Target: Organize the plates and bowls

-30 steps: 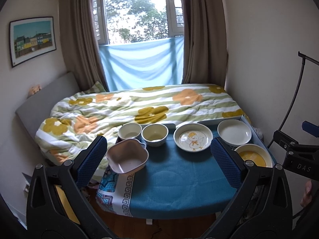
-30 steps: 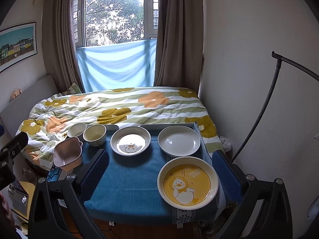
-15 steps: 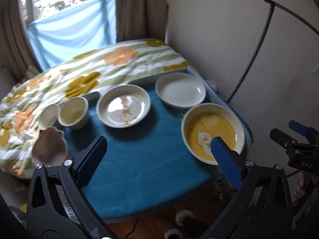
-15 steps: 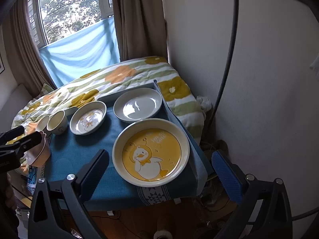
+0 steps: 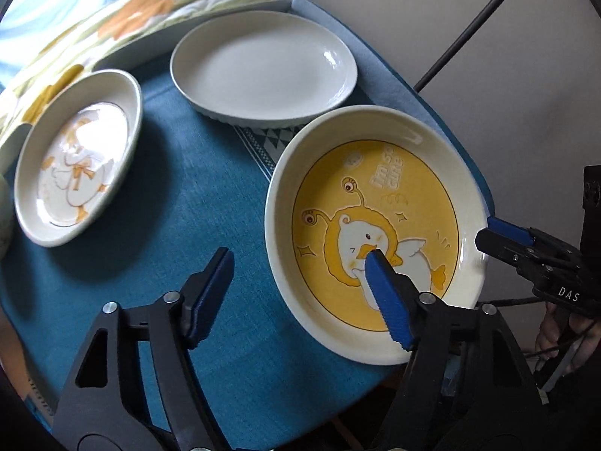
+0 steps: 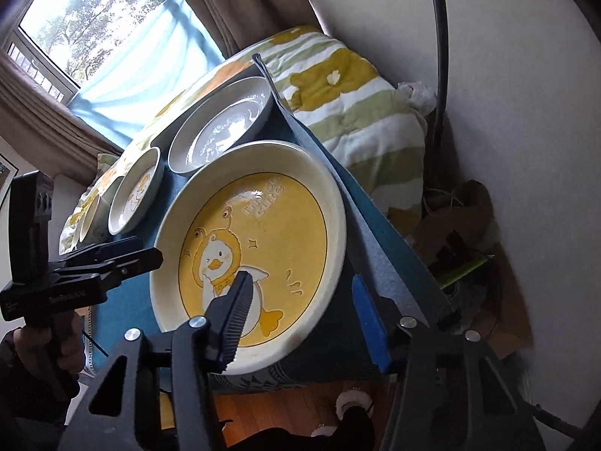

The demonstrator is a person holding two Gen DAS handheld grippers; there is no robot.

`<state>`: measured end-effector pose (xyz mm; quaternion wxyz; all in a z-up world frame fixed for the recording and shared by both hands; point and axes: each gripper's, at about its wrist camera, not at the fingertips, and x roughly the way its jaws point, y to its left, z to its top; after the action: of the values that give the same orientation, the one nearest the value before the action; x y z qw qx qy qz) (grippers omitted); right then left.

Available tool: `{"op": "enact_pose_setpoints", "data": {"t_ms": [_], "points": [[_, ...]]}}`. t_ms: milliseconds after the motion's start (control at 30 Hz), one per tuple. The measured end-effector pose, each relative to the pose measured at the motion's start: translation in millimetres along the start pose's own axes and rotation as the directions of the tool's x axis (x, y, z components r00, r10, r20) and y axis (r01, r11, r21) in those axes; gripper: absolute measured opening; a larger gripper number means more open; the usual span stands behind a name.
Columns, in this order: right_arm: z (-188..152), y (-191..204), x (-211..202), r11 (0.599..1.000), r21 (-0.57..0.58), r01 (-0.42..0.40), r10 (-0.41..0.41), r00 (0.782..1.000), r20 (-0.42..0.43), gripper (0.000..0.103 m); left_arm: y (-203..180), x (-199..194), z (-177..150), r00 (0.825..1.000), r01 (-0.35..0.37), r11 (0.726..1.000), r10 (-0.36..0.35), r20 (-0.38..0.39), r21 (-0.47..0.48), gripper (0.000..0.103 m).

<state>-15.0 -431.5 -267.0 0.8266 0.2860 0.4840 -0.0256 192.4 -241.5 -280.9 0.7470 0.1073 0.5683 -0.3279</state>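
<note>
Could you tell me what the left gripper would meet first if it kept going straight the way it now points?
Most likely the yellow duck plate: the left gripper has open jaws straddling its near-left rim, one inside, one over the blue tablecloth. Depth is uncertain.

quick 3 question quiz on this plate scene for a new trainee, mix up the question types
1. True or false: the left gripper is shut on the yellow duck plate.
2. Which plate lies farthest back by the quilt? A) plain white plate B) small duck plate C) yellow duck plate
3. Fill in: both open grippers straddle the yellow plate's ____.

Key: 1 false, its fingers are apart. 2 A. 3 rim; the right gripper spans the right edge.
</note>
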Motion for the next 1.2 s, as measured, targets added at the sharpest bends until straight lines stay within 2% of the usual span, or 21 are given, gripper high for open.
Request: {"op": "enact_pose_setpoints", "data": {"t_ms": [100, 133, 200, 233, 300, 333, 400, 467, 567, 867, 1200], "points": [[5, -8, 8, 1.0, 0.005, -0.017, 0.017, 1.0, -0.023, 0.035, 3, 14, 3, 1.0, 0.008, 1.0, -0.008, -0.03, -0.005, 0.061], [6, -10, 10, 1.0, 0.006, -0.018, 0.018, 0.999, -0.033, 0.034, 2, 18, 4, 0.999, 0.01, 1.0, -0.01, -0.037, -0.006, 0.058], [11, -15, 17, 1.0, 0.007, -0.021, 0.021, 0.999, -0.042, 0.031, 2, 25, 5, 0.998, 0.018, 1.0, -0.019, -0.059, -0.007, 0.042], [12, -17, 18, 1.0, 0.008, -0.023, 0.023, 0.999, -0.047, 0.029, 3, 27, 6, 0.998, 0.02, 1.0, -0.02, -0.067, -0.007, 0.039], [15, -20, 23, 1.0, 0.006, -0.024, 0.024, 0.998, -0.053, 0.022, 4, 33, 8, 0.996, 0.021, 1.0, -0.022, -0.082, -0.008, 0.025], [15, -21, 23, 1.0, 0.005, -0.026, 0.026, 0.998, -0.054, 0.02, 4, 35, 8, 0.996, 0.023, 1.0, -0.024, -0.091, -0.01, 0.023], [18, -21, 26, 1.0, 0.0, -0.024, 0.024, 0.998, -0.058, 0.011, 7, 38, 10, 0.995, 0.03, 0.999, -0.032, -0.089, -0.025, 0.02], [19, -20, 27, 1.0, 0.002, -0.012, 0.012, 0.998, -0.054, 0.01, 10, 39, 10, 0.995, 0.041, 0.998, -0.044, -0.091, -0.039, 0.019], [20, -18, 29, 1.0, 0.001, -0.003, 0.003, 0.999, -0.052, 0.01, 15, 45, 10, 0.995, 0.042, 0.998, -0.046, -0.092, -0.046, 0.017], [26, -18, 31, 1.0, -0.007, 0.012, -0.012, 0.997, -0.071, 0.01, 6, 48, 9, 0.997, -0.01, 1.0, 0.01, -0.071, -0.011, 0.018], [34, 1, 21, 0.995, -0.099, 0.011, -0.014, 1.0, -0.025, 0.011, 16, 8, -3, 1.0, 0.0, 0.999, 0.0, 0.002, -0.047, 0.018]]}}
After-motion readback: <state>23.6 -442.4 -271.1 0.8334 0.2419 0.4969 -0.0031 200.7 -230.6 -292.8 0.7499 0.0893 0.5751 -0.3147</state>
